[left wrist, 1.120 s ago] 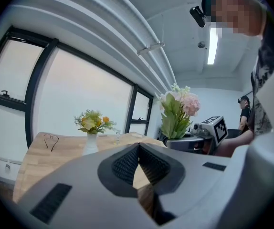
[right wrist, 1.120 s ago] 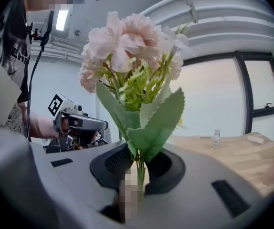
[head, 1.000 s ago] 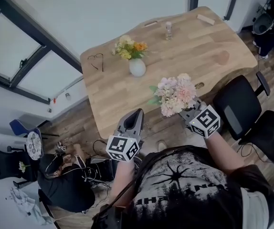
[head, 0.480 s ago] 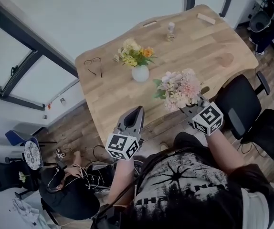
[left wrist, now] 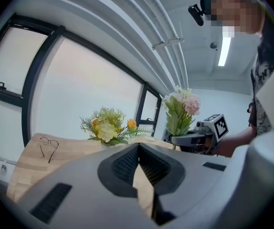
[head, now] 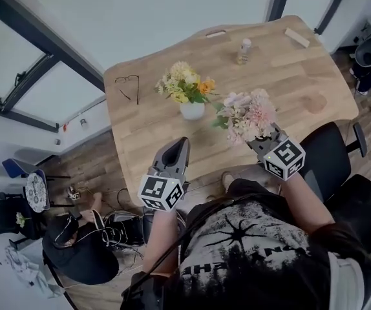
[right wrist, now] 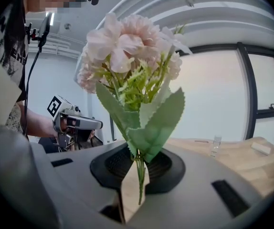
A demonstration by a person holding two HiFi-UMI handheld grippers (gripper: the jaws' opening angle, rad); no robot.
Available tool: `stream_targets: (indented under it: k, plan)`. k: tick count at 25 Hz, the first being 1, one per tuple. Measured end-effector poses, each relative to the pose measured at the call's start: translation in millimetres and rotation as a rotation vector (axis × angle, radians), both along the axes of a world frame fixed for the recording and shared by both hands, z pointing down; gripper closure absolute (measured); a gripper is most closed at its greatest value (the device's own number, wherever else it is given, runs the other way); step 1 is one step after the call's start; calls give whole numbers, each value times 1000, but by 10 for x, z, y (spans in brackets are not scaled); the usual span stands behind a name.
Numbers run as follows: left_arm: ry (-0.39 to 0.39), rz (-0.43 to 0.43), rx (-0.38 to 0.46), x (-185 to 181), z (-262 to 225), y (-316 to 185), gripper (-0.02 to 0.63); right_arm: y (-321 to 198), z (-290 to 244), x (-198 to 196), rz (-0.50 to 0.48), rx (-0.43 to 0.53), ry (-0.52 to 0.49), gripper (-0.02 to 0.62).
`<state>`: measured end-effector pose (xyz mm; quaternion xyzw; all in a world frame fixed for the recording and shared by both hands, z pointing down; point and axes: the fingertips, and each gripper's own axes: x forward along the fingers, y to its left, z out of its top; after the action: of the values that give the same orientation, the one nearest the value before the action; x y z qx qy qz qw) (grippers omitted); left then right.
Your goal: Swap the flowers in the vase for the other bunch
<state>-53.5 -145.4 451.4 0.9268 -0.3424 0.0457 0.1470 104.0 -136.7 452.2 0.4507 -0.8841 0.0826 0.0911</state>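
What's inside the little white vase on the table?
A bunch of yellow and orange flowers stands in the white vase. The vase wall hides their stems and whatever else is inside.

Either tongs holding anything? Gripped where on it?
The right tongs hold the pink bunch by its thin stems, just below the leaves. The left tongs are shut with nothing between them.

A pair of glasses lies near the wooden table's far left corner. A small clear bottle and a wooden block sit along its far side. A black office chair stands at the near right edge, and a person in dark clothes sits on the floor.
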Motion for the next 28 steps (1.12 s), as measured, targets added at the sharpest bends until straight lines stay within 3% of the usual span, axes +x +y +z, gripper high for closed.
stream_targets:
  k: [10,24,28]
  plan:
    - [-7,-114,38,168,14,-307,591,-366,64,399,-67,-2,6,535]
    - [7,-192,42,-8,-14,-671,588,-438,78,499,-35,3,12,535]
    - [-8,-166,72,9,-147,-808,517,-425,113,497,-12,-4,14,535]
